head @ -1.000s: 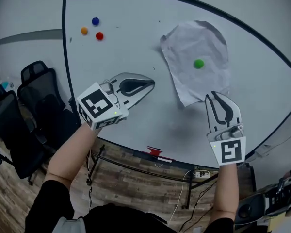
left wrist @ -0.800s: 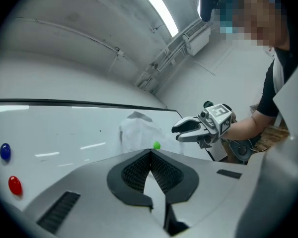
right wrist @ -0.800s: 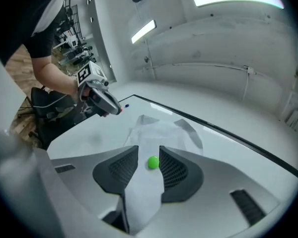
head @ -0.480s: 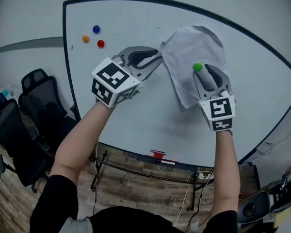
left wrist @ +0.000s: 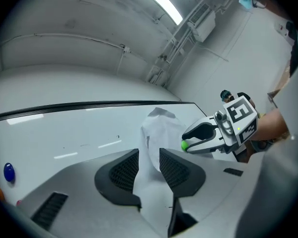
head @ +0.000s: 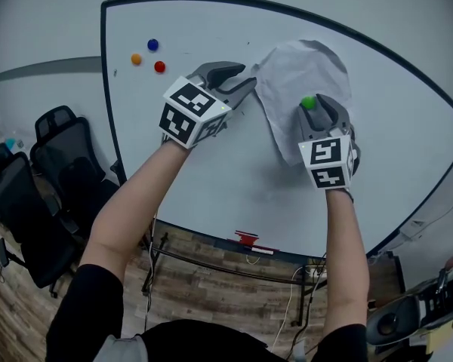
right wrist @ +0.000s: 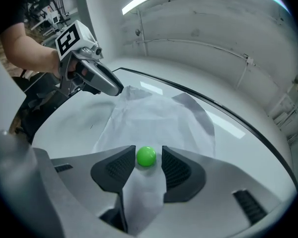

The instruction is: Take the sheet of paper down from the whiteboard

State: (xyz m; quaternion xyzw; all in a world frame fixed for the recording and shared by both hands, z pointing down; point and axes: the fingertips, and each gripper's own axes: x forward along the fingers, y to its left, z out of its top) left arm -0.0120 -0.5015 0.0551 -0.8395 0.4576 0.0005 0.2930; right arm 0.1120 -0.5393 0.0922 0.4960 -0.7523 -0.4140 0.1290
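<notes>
A crumpled white sheet of paper (head: pixel 302 70) hangs on the whiteboard (head: pixel 211 164), pinned by a green magnet (head: pixel 308 102). My left gripper (head: pixel 238 78) is at the sheet's left edge. Its jaws are opening, and in the left gripper view the paper (left wrist: pixel 161 128) shows in the gap of that gripper (left wrist: pixel 149 165) with no pad pressing it. My right gripper (head: pixel 321 108) stands open around the magnet. In the right gripper view the green magnet (right wrist: pixel 146 156) sits between the pads of that gripper (right wrist: pixel 146 165), with a thin gap on each side.
Blue (head: pixel 152 44), orange (head: pixel 136 59) and red (head: pixel 159 66) magnets sit at the board's upper left. Black office chairs (head: pixel 53 172) stand left of the board. A red object (head: pixel 247 240) lies on the board's bottom ledge. The floor below is wooden.
Both grippers rose up the board from below the sheet. The left one reached the paper's left edge and the right one closed in on the green magnet. Both sets of jaws spread apart.
</notes>
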